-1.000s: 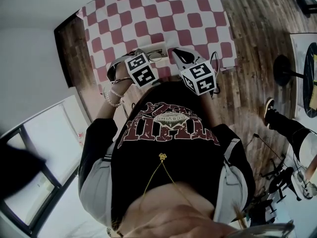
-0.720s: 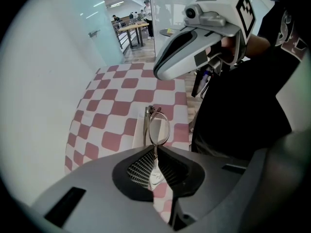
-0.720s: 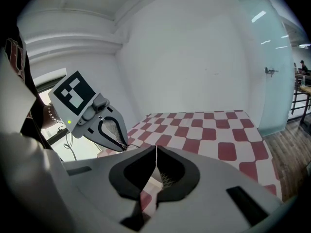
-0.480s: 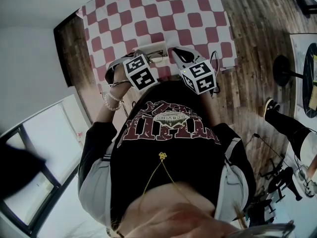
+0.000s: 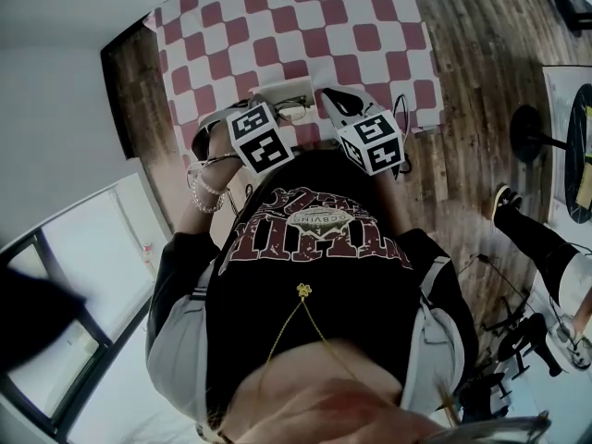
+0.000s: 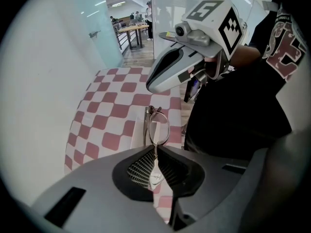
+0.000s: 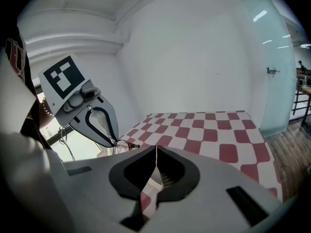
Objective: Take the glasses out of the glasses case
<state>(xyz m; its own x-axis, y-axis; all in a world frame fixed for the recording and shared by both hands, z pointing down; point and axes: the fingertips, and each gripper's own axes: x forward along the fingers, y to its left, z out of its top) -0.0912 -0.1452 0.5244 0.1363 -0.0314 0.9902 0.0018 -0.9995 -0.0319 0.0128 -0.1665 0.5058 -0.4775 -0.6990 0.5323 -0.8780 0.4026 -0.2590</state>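
Observation:
My left gripper (image 6: 156, 152) is shut on a thin-framed pair of glasses (image 6: 159, 125), gripping it by one temple, so the lens stands up just beyond the jaws. Under the glasses lies the open white glasses case (image 6: 138, 137) on the checked cloth. In the head view the glasses (image 5: 294, 109) sit at the near table edge beside the case (image 5: 277, 89), between the left gripper (image 5: 268, 104) and the right gripper (image 5: 326, 94). My right gripper (image 7: 156, 149) is shut with nothing visibly in it, hovering close to the right of the glasses (image 7: 125, 144).
The table (image 5: 305, 26) carries a red-and-white checked cloth and stands on a wooden floor. A white wall runs along its left side. A second person's leg and shoe (image 5: 504, 202) and a black stand (image 5: 529, 128) are on the floor to the right.
The left gripper has shifted slightly toward the person with the glasses in it. The right gripper has barely moved.

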